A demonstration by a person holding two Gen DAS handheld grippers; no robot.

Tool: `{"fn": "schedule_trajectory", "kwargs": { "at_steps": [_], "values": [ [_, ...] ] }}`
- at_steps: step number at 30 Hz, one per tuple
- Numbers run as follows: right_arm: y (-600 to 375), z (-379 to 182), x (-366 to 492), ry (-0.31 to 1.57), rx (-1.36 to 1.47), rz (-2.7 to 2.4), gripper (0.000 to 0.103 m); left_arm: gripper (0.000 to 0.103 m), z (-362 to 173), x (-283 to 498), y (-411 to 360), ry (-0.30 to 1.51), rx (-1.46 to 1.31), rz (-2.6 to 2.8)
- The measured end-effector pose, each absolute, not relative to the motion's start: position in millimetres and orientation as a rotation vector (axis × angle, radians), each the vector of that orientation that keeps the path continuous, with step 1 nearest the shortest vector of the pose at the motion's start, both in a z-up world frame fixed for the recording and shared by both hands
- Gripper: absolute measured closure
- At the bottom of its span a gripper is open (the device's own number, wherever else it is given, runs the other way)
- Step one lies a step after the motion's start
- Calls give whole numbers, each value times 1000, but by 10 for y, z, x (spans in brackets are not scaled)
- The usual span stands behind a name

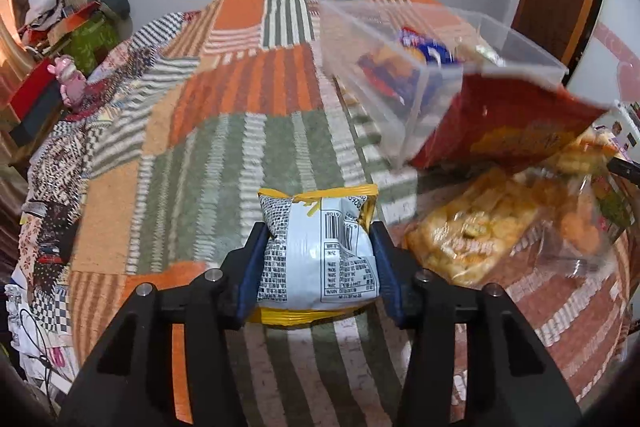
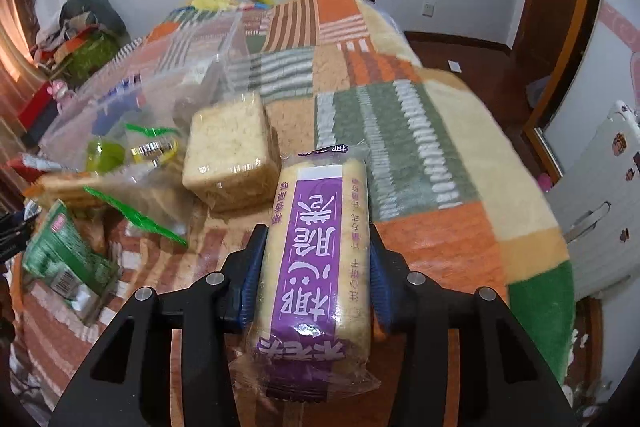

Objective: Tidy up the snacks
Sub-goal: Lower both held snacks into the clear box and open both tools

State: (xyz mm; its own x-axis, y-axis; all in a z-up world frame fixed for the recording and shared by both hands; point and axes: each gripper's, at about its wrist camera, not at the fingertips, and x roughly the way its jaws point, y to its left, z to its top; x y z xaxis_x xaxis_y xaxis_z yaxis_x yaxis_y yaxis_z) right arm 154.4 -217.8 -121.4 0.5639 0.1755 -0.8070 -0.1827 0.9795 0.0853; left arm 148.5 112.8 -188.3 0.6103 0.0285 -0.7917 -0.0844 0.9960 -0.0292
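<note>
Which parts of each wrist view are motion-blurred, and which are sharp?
Left wrist view: the clear plastic bin and red snack bag at right are smeared; the yellow-edged packet between the fingers is sharp. Right wrist view: the green wrappers at left are blurred; the purple-labelled pack is crisp.

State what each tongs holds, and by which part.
Left tongs: small yellow-and-white snack bag, clamped across its two sides. Right tongs: long purple-labelled snack pack, gripped across its long sides near the middle.
</note>
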Motion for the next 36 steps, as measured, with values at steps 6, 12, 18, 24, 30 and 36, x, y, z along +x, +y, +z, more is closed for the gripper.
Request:
{"fn": "schedule_trajectory", "kwargs": {
  "at_steps": [6,12,18,24,30,36],
  "values": [
    [-2156,-885,1585,861,30,246,60,53,-1466,1499,1187,821,-92,71],
    [-1966,-576,1711,770,46,313,60,53,-1041,1653,1083,727,-109,31],
    [-1703,-414,1877,706,41,370,60,53,-815,1898,928,677,-110,-10],
    [-1392,-383,2105,683,44,424,60,53,-766,2165,767,670,-101,-39],
    [-1153,-474,2270,699,30,466,60,53,-880,2436,690,704,-103,-51],
    [-940,-609,2469,743,11,494,60,53,-1028,2677,677,758,-101,-67]
  ]
}}
